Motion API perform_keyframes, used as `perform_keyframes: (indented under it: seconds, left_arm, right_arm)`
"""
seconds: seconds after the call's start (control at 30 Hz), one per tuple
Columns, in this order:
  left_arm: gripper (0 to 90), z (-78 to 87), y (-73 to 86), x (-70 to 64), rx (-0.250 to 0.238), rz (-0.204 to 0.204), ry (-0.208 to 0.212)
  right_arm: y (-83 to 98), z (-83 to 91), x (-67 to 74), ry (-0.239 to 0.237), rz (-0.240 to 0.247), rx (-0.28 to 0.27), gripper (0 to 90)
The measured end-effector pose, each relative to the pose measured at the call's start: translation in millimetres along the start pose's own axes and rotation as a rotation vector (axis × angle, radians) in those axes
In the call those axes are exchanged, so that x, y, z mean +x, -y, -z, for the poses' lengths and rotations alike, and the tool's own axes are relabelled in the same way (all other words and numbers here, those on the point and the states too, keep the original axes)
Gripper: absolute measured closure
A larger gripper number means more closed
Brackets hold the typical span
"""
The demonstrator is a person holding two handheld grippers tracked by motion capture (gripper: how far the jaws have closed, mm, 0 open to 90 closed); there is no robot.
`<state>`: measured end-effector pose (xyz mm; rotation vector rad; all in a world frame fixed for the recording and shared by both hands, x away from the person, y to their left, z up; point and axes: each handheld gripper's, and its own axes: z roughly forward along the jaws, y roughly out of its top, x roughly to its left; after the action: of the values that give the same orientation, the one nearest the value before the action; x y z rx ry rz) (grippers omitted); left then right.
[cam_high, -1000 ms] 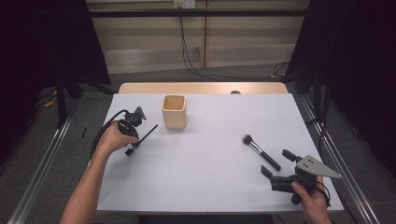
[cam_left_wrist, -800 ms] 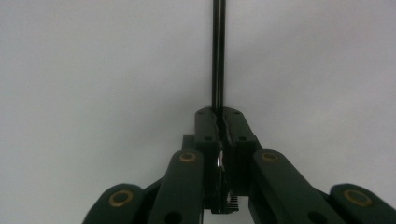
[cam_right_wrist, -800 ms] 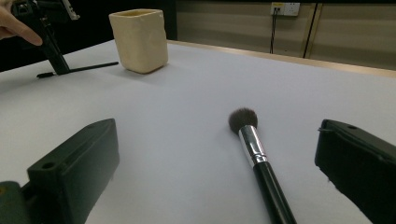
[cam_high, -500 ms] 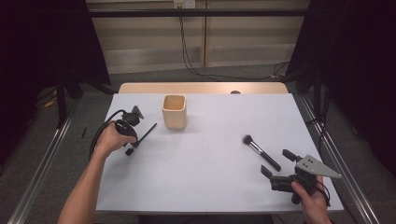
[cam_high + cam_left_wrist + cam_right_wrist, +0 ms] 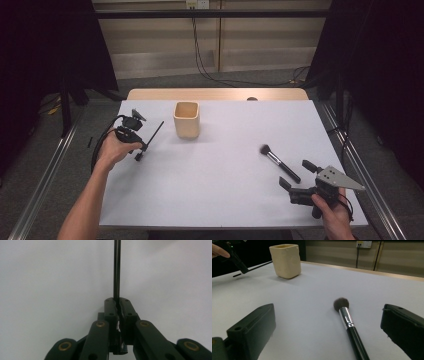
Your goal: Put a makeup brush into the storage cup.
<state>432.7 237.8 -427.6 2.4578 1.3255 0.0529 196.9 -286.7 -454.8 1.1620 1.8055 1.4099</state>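
White worktop (image 5: 220, 165) carries 3 items: a beige cup (image 5: 186, 119), a makeup brush (image 5: 280, 163) and a thin black rod (image 5: 154, 132). The left gripper (image 5: 142, 150) has its jaws closed on the thin black rod, which extends from the jaws toward the beige cup and stops just beside it. In the left gripper view, the rod (image 5: 117, 270) runs straight up from between the clamped jaws. The right gripper (image 5: 296, 175) sits at the near right corner with its jaws wide open and nothing between the pads. The makeup brush lies flat, bristles pointing toward the cup, its handle end between the open jaws in the right gripper view (image 5: 348, 322).
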Motion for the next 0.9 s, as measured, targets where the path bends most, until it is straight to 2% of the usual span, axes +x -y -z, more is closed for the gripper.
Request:
perform_keyframes:
  seconds: [0.27,0.47,0.63,0.83,0.9]
  left_arm:
    - [85.9,8.8,6.4,-1.4,-0.099,0.013,0.008]
    - [85.9,16.7,11.9,-1.8,-0.228,0.013,0.014]
    - [85.9,23.0,17.7,-3.5,-0.313,0.01,0.026]
    - [85.9,27.9,26.0,-6.6,-0.414,-0.014,0.031]
    - [85.9,28.8,29.1,-8.0,-0.452,-0.013,0.052]
  right_arm:
    - [0.0,0.1,-0.2,0.0,-0.001,0.0,0.0]
    - [-0.1,-0.2,0.3,-0.001,0.0,-0.002,0.0]
    - [-0.2,0.4,0.1,-0.004,0.001,-0.005,0.0]
    - [-0.2,0.7,0.0,-0.009,0.005,-0.009,0.0]
    - [-0.2,0.8,-0.2,-0.009,0.005,-0.01,0.0]
